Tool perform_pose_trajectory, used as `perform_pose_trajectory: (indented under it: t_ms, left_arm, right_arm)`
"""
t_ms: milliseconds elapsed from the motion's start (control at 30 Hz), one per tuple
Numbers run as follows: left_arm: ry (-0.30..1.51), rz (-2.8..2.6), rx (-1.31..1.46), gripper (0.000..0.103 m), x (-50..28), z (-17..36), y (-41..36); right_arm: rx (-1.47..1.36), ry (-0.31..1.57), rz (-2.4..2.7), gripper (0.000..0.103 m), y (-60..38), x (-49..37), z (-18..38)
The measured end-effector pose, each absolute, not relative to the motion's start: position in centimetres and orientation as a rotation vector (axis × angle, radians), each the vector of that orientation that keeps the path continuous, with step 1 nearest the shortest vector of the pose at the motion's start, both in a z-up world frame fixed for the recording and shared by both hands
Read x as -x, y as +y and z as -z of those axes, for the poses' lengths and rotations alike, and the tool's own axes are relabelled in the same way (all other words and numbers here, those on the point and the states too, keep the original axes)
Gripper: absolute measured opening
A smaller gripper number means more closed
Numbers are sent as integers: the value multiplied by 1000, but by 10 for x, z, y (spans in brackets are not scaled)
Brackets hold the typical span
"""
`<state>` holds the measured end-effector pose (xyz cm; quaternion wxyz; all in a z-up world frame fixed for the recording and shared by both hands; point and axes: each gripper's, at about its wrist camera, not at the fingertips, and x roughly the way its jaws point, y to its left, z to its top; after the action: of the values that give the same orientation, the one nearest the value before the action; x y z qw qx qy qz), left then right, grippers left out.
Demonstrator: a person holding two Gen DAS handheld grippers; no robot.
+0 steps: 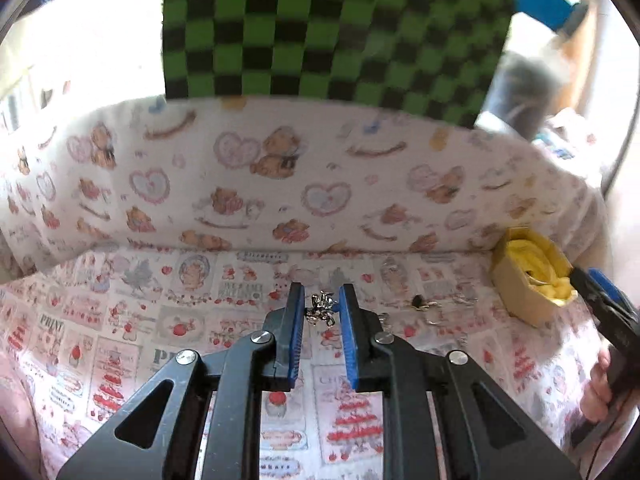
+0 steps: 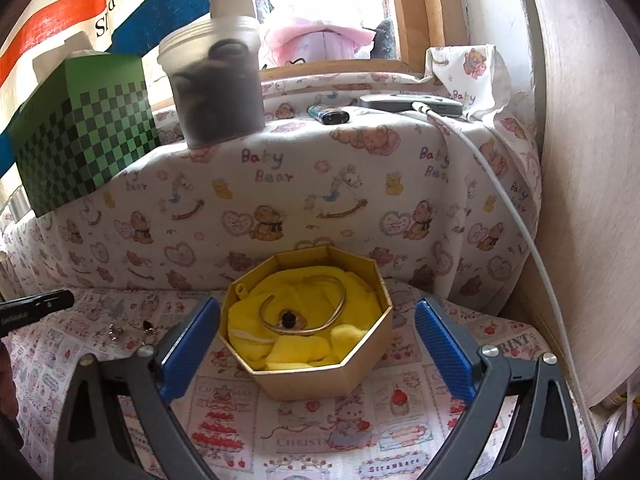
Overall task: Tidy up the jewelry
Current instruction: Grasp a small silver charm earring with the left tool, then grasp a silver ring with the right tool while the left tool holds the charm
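A small silver jewelry piece (image 1: 320, 310) lies on the printed cloth between the tips of my left gripper (image 1: 321, 300), whose jaws stand partly open around it without gripping. More jewelry with a dark stone (image 1: 420, 302) lies to its right. An octagonal gold box (image 2: 320, 376) lined with yellow cloth holds a gold bangle (image 2: 304, 312) and a dark-stone piece (image 2: 288, 320). My right gripper (image 2: 316, 328) is wide open, one finger on each side of the box. The box also shows in the left wrist view (image 1: 520, 284).
A ledge draped in bear-print cloth (image 2: 320, 184) rises behind. On it stand a green checkered box (image 2: 80, 132), a plastic jar (image 2: 216, 84), a lighter (image 2: 328, 114) and a device with a white cable (image 2: 500, 184). A wall (image 2: 580, 160) is at the right.
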<state>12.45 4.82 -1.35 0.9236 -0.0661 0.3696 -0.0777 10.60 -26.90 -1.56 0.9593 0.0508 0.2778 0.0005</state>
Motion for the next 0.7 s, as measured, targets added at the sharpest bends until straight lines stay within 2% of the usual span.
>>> perform_pose_trajectory:
  t_ms: [100, 300, 500, 567, 667, 700]
  left_arm:
    - [712, 192, 275, 16, -102, 5, 63]
    - [585, 53, 62, 16, -87, -22, 59]
    - [610, 13, 90, 16, -101, -6, 74]
    - [613, -2, 97, 16, -104, -3, 80]
    - [613, -7, 103, 16, -106, 0, 84]
    - [615, -13, 104, 16, -107, 1, 85]
  right_arm:
    - [-68, 554, -22, 98, -260, -102, 13]
    - [-75, 541, -155, 98, -242, -86, -6]
    - [-60, 659, -233, 98, -199, -99, -15]
    - [-55, 709, -245, 92, -183, -109, -15]
    - [-19, 770, -250, 77, -157, -128, -14]
    - [-9, 785, -255, 69, -150, -134, -12]
